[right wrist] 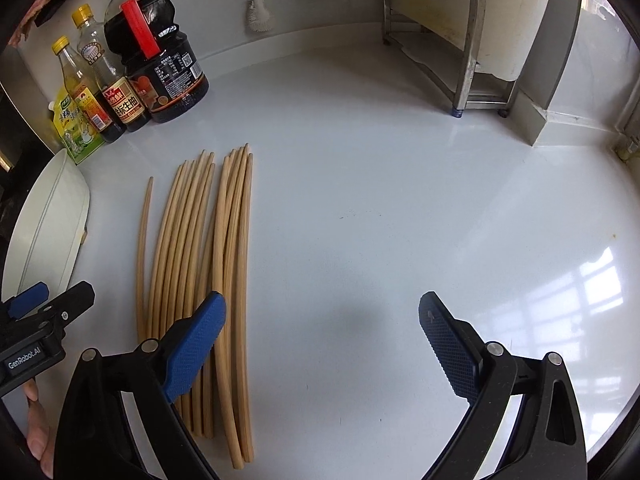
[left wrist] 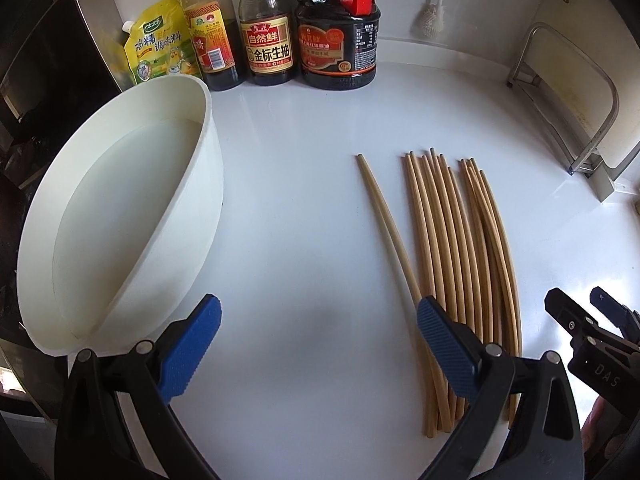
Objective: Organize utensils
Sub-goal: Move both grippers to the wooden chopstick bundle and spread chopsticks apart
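Observation:
Several wooden chopsticks lie side by side on the white counter, with a single chopstick set apart on their left. A white two-compartment holder lies on its side at the left. My left gripper is open over bare counter between the holder and the chopsticks, its right finger above their near ends. In the right wrist view the chopsticks lie at the left, and my right gripper is open, its left finger over the bundle's near ends. Neither gripper holds anything.
Sauce bottles and a yellow seasoning pouch stand at the back left wall. A metal rack stands at the back right, and a white brush hangs on the wall. The white counter stretches to the right of the chopsticks.

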`<state>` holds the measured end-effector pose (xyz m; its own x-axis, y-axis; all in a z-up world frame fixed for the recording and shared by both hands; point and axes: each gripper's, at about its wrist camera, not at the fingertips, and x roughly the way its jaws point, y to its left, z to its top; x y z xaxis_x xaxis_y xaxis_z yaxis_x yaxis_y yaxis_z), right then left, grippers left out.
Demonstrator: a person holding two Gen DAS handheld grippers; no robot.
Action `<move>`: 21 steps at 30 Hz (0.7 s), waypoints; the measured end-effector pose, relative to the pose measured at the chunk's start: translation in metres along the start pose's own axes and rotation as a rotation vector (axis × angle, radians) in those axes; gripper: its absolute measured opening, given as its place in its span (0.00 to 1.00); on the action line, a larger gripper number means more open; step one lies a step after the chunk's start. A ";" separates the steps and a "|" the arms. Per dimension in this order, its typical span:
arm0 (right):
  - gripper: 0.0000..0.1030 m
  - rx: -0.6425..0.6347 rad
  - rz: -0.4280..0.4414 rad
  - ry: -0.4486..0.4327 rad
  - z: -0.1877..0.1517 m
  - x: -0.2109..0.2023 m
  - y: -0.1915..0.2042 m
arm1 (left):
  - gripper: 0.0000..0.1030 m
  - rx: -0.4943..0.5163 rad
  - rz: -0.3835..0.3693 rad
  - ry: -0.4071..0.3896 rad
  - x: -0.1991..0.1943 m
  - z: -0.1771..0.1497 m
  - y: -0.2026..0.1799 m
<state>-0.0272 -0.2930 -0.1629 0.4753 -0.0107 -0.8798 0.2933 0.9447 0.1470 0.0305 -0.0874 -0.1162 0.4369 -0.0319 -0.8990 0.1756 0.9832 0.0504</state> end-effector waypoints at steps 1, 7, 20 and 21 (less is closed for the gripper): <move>0.91 -0.013 -0.003 0.008 0.001 0.004 0.002 | 0.94 -0.003 0.001 0.004 0.002 -0.001 0.000; 0.91 -0.082 -0.047 -0.002 -0.001 0.015 0.011 | 0.94 -0.019 0.029 0.007 0.012 -0.001 0.000; 0.91 -0.132 -0.081 -0.018 -0.004 0.021 0.017 | 0.94 -0.024 0.023 0.008 0.038 -0.008 -0.013; 0.91 -0.133 -0.088 -0.027 -0.004 0.020 0.016 | 0.94 -0.021 0.028 0.011 0.040 -0.008 -0.015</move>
<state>-0.0163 -0.2767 -0.1804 0.4750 -0.1022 -0.8741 0.2234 0.9747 0.0075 0.0385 -0.1020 -0.1561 0.4314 -0.0024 -0.9022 0.1446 0.9873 0.0665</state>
